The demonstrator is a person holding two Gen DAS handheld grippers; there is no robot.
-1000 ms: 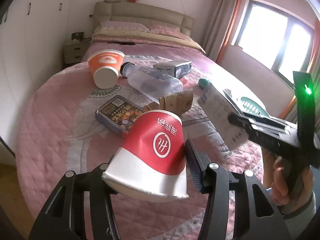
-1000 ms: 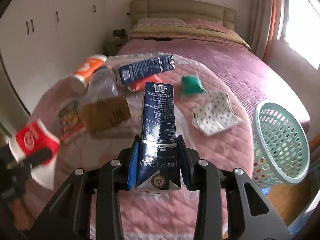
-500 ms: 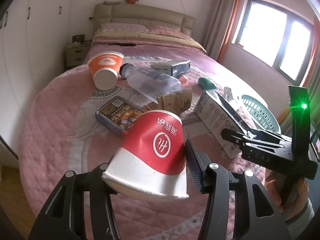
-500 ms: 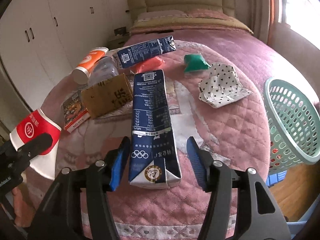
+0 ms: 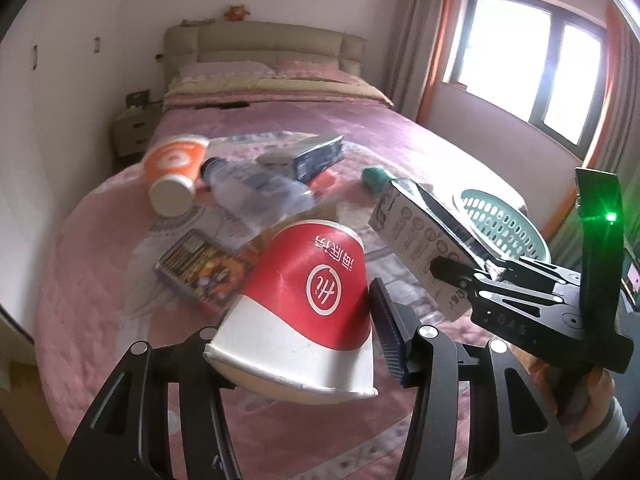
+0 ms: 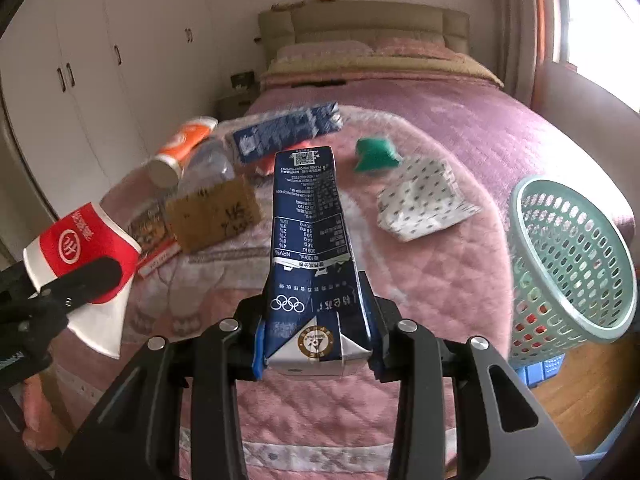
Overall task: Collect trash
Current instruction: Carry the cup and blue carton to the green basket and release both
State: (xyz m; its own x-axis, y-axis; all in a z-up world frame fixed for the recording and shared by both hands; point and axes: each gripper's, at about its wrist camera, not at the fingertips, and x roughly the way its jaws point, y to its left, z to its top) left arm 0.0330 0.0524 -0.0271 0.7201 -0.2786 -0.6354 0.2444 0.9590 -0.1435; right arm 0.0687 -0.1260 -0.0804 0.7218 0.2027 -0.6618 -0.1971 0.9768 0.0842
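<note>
Pinching the navy carton [image 6: 310, 240] at frame centre, your right gripper [image 6: 316, 344] has just closed its jaws again; your left gripper [image 5: 296, 344] clamps the red cup [image 5: 308, 300], basket [image 6: 576, 264] at right.

Daylight glares white through the window [image 5: 532, 64]; fisheye edges bend and darken, slight motion blur.

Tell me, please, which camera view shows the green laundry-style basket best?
The right wrist view: the green basket shows its whole rim, perforated wall and inside, beside the bed. In the left wrist view the milk carton and right gripper hide most of it.
</note>
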